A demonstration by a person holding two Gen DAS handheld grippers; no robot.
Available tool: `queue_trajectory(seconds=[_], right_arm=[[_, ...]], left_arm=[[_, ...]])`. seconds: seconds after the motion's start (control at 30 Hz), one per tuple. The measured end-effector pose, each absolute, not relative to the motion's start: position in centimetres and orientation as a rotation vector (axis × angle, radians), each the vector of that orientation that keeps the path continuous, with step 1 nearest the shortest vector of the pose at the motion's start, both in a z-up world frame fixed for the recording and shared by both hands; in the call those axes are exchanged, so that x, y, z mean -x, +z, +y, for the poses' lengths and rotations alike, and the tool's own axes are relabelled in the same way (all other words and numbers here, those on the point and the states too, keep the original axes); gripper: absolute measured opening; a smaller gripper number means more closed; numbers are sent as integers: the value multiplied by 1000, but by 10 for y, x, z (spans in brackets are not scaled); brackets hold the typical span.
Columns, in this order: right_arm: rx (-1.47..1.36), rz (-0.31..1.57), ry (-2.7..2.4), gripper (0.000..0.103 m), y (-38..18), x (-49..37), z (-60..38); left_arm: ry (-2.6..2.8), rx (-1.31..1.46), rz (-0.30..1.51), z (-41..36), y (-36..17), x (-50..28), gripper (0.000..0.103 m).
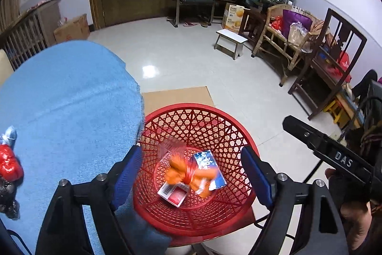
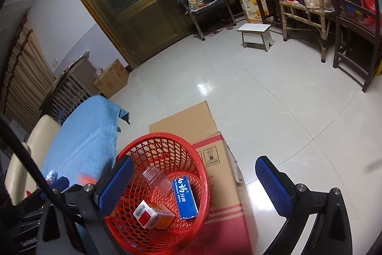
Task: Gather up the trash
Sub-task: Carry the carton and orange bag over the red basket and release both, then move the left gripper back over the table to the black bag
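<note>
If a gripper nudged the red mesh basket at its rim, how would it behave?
The red mesh basket looks like thin openwork plastic, so probably light. Holding only a blue box and small packages, it would likely slide or tip on the cardboard.

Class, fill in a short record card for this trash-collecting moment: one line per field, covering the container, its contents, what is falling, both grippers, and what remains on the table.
container: red mesh basket, standing on flattened cardboard
contents: blue box, red-and-white carton, clear plastic box
falling item: blurred orange wrapper, above the basket's contents
left hand-held gripper: open, over the basket
right hand-held gripper: open, holding nothing
left on blue tablecloth: red crumpled item, dark item
</note>
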State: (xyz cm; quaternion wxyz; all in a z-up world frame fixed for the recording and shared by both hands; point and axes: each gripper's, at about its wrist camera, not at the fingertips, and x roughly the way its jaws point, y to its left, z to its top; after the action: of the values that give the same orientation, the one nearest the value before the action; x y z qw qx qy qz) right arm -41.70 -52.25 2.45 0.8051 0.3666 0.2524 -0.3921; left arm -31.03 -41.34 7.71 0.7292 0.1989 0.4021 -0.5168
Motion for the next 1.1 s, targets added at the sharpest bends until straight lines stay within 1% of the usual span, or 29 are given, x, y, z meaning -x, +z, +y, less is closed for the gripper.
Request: queue_trajectory(seconds=[0.17,0.27,0.53,0.87,1.1], right_arm=[[-785,531,-829,103,28,417,-519],[-777,531,-814,103,30,411,-515],[-742,550,-747,103,34,383,-495],[-612,634,-579,103,47,307,-425],[-482,720,-408,103,53,248,-358]], left_arm=[[-1127,-399,885,-396,85,297,85],[-1078,-356,876,-373,90,280,85],[-861,-232,899,-274,84,232,85],[-605,-101,905,-150,68,196,85],[-500,12,905,-88,66,167,85]])
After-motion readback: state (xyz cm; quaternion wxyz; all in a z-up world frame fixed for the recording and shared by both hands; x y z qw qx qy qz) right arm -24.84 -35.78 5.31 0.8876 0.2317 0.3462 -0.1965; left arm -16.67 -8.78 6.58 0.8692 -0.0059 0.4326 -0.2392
